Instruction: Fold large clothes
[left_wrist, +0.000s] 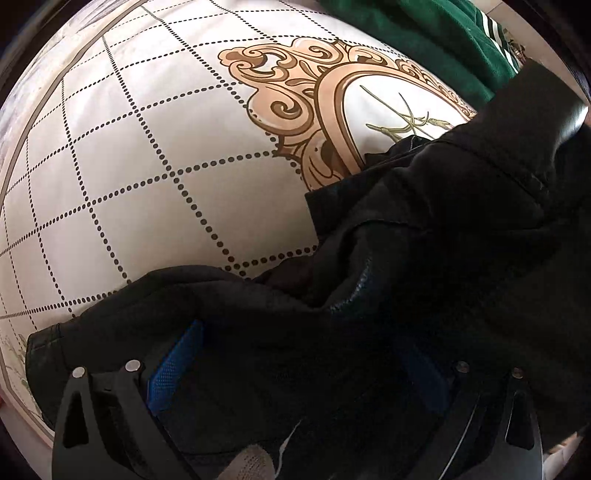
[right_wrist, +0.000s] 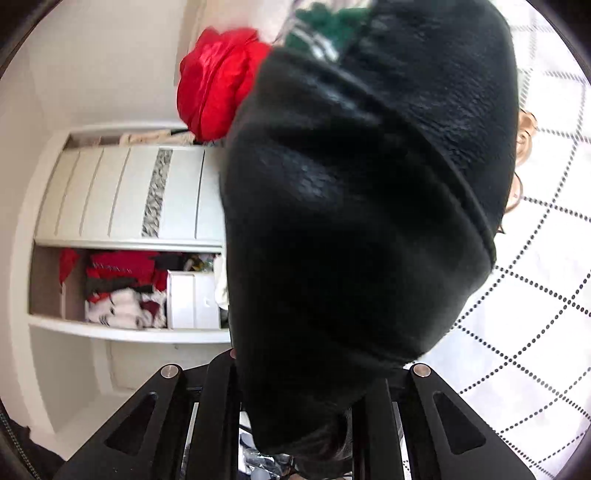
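jacket, black and heavy, lies crumpled across the lower right of my left view, on the bed cover; it is far from folded. no neat crease or squared edge shows yet, so i judge the folding barely begun: the garment has yet to be spread, the sleeves brought in, the body doubled over.

my left hand-held gripper points down into the cloth, its blue pads standing apart with fabric bunched between them; i cannot tell whether they press on it. my right hand-held gripper is clamped on a thick fold of the same jacket, which drapes up the middle of that frame.

the material looks like grained faux leather, slightly glossy, with stitched seams and a ribbed hem; it will likely hold bulk and resist a flat fold. the bed cover is smooth, pale, with dotted grid lines and a tan ornamental frame print. a green garment with white stripes sits at the upper right, waiting. in the right view a red bundle shows at upper left, above white shelves.
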